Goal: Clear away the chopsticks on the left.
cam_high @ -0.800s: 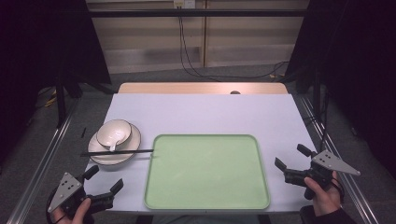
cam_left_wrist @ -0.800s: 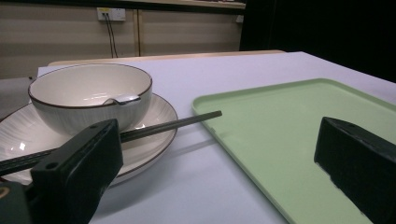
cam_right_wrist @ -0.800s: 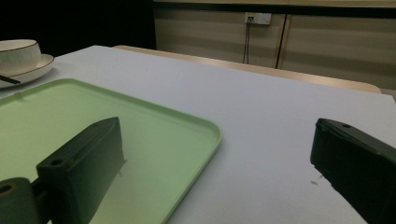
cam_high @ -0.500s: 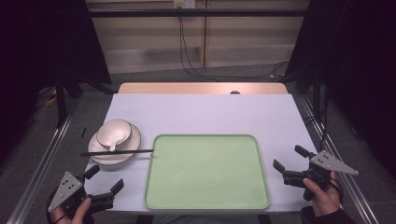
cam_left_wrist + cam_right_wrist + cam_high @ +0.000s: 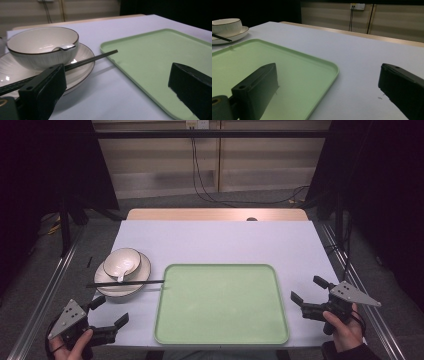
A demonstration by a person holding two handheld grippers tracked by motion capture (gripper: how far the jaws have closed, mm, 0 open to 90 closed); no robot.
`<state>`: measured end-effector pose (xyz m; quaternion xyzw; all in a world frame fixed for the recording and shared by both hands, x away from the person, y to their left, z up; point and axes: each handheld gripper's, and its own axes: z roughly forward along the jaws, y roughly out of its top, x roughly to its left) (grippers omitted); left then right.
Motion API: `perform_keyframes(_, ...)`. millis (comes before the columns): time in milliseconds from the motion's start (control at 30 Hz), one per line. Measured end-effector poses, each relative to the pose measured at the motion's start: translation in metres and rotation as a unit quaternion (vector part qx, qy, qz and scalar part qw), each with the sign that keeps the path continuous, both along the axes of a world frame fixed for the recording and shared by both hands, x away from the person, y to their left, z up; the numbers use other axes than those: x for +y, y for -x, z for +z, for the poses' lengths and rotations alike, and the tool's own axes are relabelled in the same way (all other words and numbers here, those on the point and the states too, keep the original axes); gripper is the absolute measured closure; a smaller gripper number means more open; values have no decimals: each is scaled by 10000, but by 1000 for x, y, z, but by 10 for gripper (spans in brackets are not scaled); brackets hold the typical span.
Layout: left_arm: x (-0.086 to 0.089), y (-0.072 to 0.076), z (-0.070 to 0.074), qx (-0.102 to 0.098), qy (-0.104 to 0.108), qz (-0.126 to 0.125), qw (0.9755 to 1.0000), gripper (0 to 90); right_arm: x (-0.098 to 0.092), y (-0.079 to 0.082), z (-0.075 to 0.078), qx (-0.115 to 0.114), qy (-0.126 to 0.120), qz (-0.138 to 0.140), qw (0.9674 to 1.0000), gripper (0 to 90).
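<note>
Left gripper (image 5: 109, 311): jaws wide apart, nothing between them; I have it low at the near left corner of the table (image 5: 220, 240), in my left hand (image 5: 75, 342).
Left gripper, own view: I look along both black jaws at the plate just ahead on the left and the tray ahead on the right.
Right gripper (image 5: 310, 288): jaws spread as well, gripping nothing; I hold it at the near right edge in my right hand (image 5: 345, 330), pointing toward the tray.
Right gripper, own view: the tray's corner sits just ahead between the jaws and to their left; bare white table lies ahead on the right.
Tray (image 5: 222, 305): pale green, flat on the table between my two grippers, just beside each and touching neither, as far as I can see.
Plate (image 5: 107, 287): white with a dark rim, just ahead of the left gripper and well away from the right one, left of the tray.
Bowl (image 5: 122, 261): white, dark-rimmed, standing upright on the plate, beyond the left gripper.
Spoon (image 5: 121, 272): pale, resting inside the bowl with its handle over the near rim.
Chopsticks (image 5: 125, 282): dark, lying across the plate's near side ahead of the left gripper, their tip reaching over to the tray's left edge; I cannot tell whether it touches.
</note>
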<state>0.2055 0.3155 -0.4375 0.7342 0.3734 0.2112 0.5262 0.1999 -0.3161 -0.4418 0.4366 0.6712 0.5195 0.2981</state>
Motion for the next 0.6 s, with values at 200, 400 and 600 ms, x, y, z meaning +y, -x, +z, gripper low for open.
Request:
perform_keyframes(200, 11, -15, -2, 0, -440, 49, 9990, 21, 1, -1, 0, -22, -2, -32, 10000, 23)
perform_keyframes(400, 23, -31, 6, 101, -485, 2, 9988, 75, 0, -1, 0, -15, 6, -52, 10000, 24)
perform_keyframes(600, 26, -49, 16, 426, -878, -171, 9951, 123, 3, 0, 1, -44, 83, 14, 10000, 25)
